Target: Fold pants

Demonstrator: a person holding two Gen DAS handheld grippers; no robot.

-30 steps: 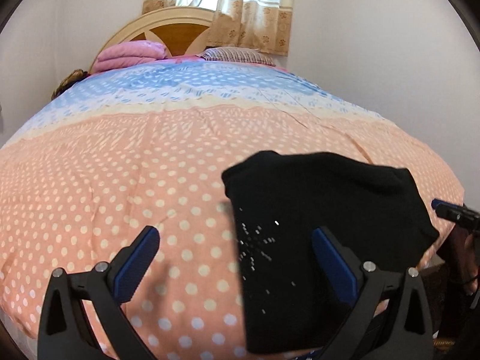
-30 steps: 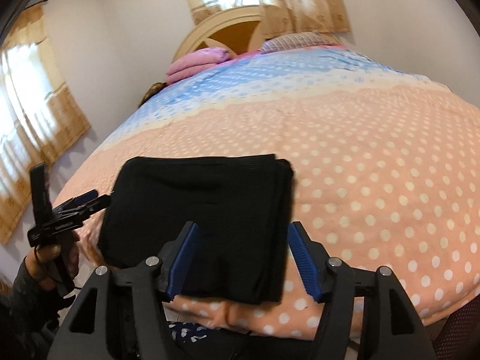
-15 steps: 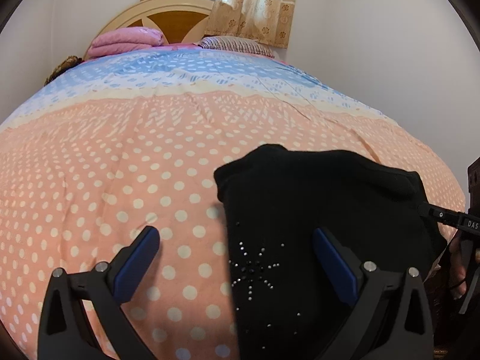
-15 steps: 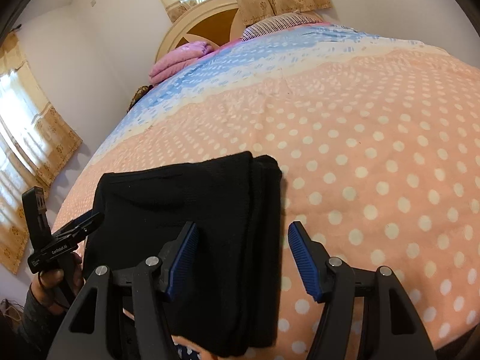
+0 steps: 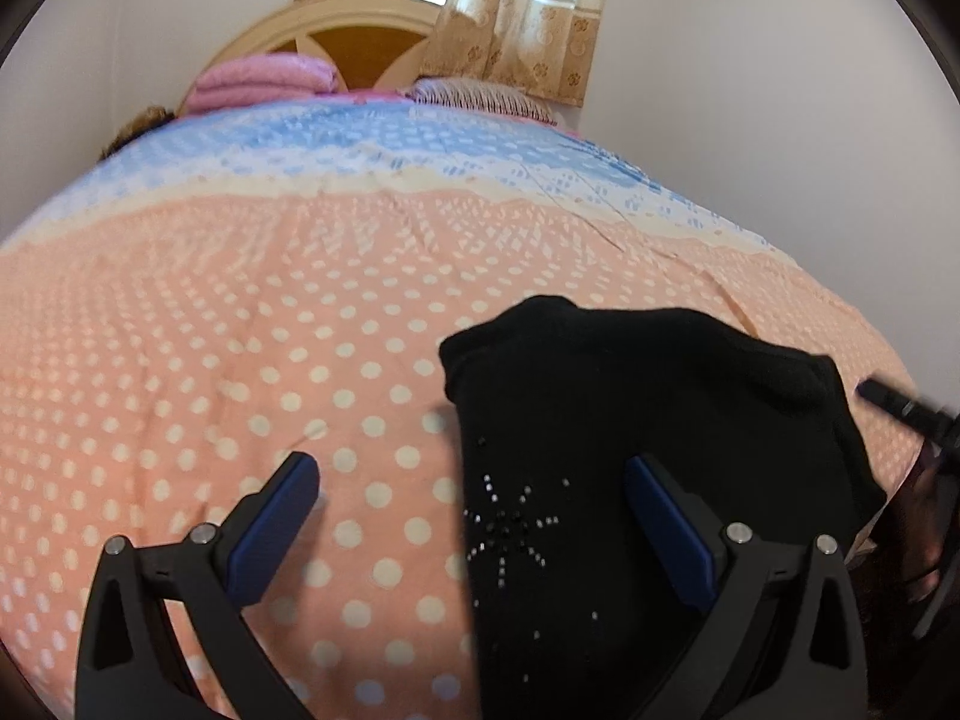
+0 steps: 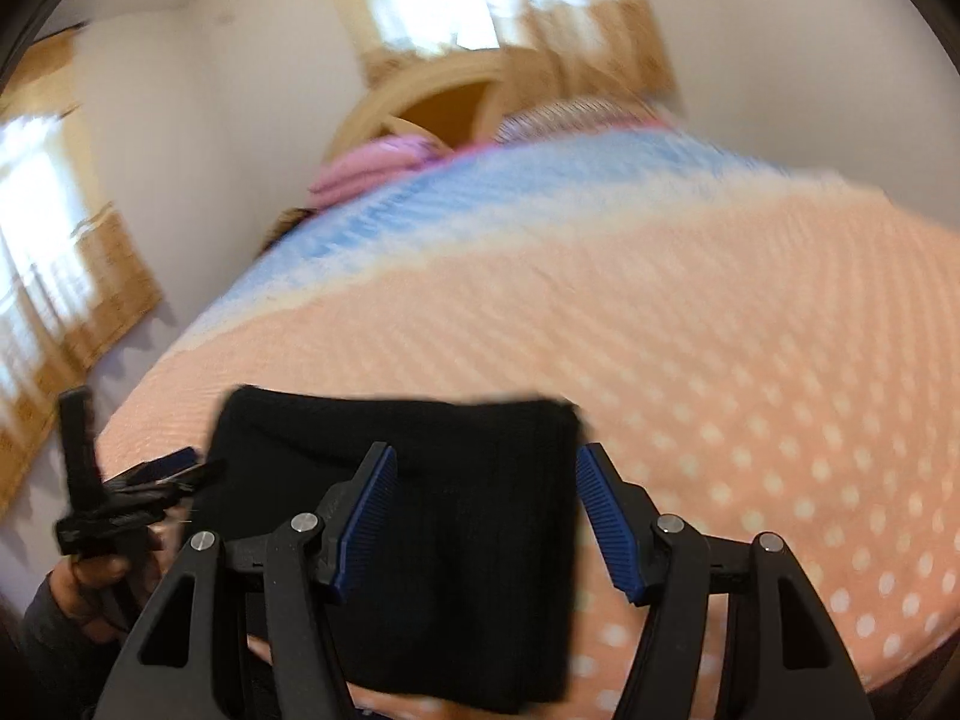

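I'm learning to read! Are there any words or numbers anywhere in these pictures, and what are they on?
No words can be read here.
The left tool, seen from the right wrist, has faint marks on its side, too blurred to read.
The black pants carry a sparkly star of studs, not letters.

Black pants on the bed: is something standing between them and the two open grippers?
Nothing visible does. The folded black pants lie on the bed cover, directly below the open right gripper; the open left gripper straddles their left edge.

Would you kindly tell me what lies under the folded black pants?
The folded black pants rest on the peach polka-dot bedspread. The covered patch is hidden; nothing else shows at their edges.
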